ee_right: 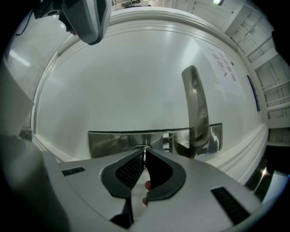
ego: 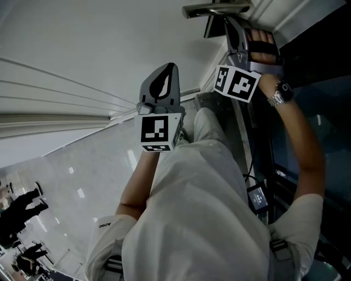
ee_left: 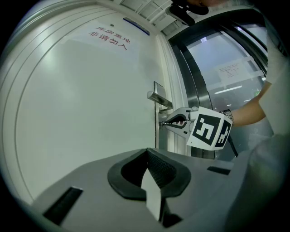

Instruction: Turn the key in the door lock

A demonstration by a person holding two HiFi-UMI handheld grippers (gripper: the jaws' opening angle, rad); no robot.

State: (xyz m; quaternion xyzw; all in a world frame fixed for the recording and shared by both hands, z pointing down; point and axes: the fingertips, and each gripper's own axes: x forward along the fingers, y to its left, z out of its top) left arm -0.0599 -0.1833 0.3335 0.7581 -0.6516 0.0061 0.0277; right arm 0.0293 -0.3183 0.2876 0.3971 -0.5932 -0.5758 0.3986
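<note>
At the lock plate point(ee_right: 113, 142), right hand-held gripper point(ee_right: 144, 156) level on key point(ee_left: 162, 123).

Lock plate point(ee_right: 113, 140) set on door point(ee_left: 81, 113). Handle point(ee_right: 195, 104) on plate, above key point(ee_right: 145, 152). Key in plate, between right gripper point(ee_left: 164, 123) tips. Left gripper point(ego: 170, 68) well apart from plate, off door. Notice point(ee_left: 108, 38) high above plate.

My head view looks steeply down over both arms, with the left gripper point(ego: 167, 71) mid-frame and the right gripper point(ego: 231, 33) up at the door handle point(ego: 216, 8). The left gripper view faces the door point(ee_left: 81, 104) from further back. The right gripper view sits close against the lock plate point(ee_right: 118, 140), with the key point(ee_right: 145, 152) at its jaw tips. All 3 views share the handle.
</note>
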